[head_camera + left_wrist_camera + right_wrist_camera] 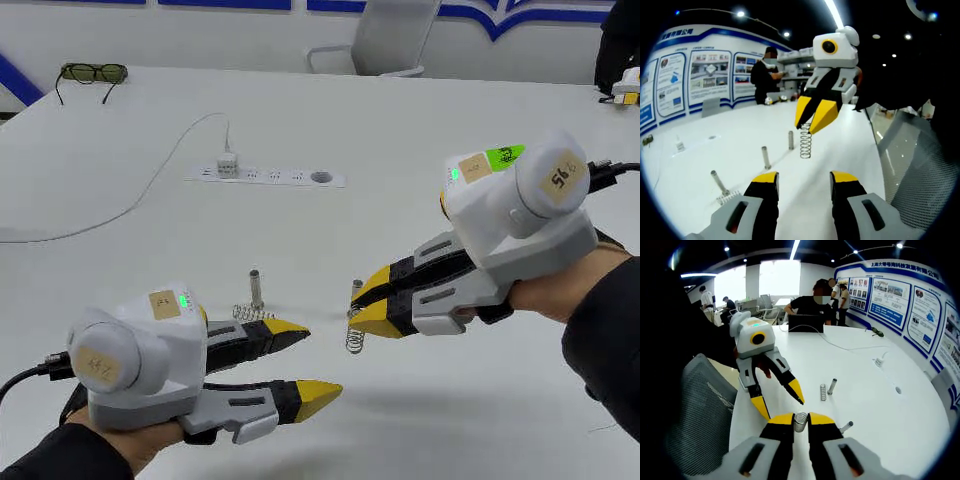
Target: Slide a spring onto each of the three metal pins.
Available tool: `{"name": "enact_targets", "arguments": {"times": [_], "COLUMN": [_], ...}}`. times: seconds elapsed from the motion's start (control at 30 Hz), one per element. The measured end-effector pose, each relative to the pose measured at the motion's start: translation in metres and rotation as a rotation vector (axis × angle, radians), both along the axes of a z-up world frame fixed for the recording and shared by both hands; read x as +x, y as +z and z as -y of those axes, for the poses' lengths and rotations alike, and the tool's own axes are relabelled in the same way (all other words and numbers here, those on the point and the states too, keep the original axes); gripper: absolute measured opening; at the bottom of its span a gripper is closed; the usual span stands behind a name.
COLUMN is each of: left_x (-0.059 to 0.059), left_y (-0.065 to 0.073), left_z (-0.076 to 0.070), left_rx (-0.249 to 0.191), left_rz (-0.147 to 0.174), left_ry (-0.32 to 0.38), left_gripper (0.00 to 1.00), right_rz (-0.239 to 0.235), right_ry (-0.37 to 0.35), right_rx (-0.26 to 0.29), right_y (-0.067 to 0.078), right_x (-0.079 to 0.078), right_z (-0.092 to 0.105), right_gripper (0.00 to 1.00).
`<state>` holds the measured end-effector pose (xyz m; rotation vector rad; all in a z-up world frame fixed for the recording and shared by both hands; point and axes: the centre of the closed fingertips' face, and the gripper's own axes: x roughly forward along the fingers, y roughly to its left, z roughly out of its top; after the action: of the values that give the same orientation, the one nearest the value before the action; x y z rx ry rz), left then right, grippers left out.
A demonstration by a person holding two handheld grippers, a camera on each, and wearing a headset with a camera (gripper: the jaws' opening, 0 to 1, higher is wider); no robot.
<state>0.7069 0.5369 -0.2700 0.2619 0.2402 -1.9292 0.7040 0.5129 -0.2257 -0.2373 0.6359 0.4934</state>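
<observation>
My right gripper (365,305) is shut on the top of a small coil spring (354,338), which hangs down to the white table (450,400) beside a short metal pin (357,292). In the right gripper view the spring (800,422) sits between the yellow tips of my right gripper (800,418). A second pin (256,288) stands further left with another spring (250,312) lying at its base. The left gripper view shows three upright pins (766,157) in a row and the hanging spring (805,142). My left gripper (318,360) is open and holds nothing, just short of the pins.
A white power strip (270,176) with a plugged charger and cable lies mid-table. Dark glasses (92,72) rest at the far left corner, and a grey chair (395,35) stands behind the table. People stand in the background (815,302).
</observation>
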Motion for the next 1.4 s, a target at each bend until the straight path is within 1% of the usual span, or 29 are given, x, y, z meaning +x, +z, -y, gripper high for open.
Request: {"name": "enact_targets", "arguments": {"times": [0.33, 0.47, 0.6, 0.73, 1.1, 1.3, 1.4], "left_x": [0.008, 0.01, 0.012, 0.013, 0.017, 0.018, 0.019], "left_y": [-0.002, -0.003, -0.004, -0.005, -0.007, -0.008, -0.009], "left_z": [-0.006, -0.008, -0.009, -0.01, -0.013, -0.014, -0.015], "left_rx": [0.012, 0.012, 0.014, 0.019, 0.027, 0.029, 0.03], "left_rz": [-0.028, -0.03, -0.032, -0.033, -0.036, -0.038, -0.039], "left_ry": [0.046, 0.055, 0.064, 0.069, 0.081, 0.086, 0.087], "left_gripper": [0.49, 0.5, 0.51, 0.52, 0.53, 0.53, 0.53], "right_rz": [0.027, 0.038, 0.051, 0.061, 0.064, 0.048, 0.038], "right_ry": [-0.078, -0.105, -0.139, -0.17, -0.214, -0.223, -0.227], "right_rx": [-0.016, -0.025, -0.046, -0.055, -0.081, -0.078, -0.068], "right_y": [0.004, 0.005, 0.007, 0.008, -0.001, -0.009, -0.013], "right_x": [0.01, 0.015, 0.021, 0.029, 0.046, 0.051, 0.052], "right_z": [0.022, 0.03, 0.042, 0.053, 0.071, 0.075, 0.077], "right_gripper": [0.11, 0.11, 0.11, 0.11, 0.11, 0.11, 0.11]}}
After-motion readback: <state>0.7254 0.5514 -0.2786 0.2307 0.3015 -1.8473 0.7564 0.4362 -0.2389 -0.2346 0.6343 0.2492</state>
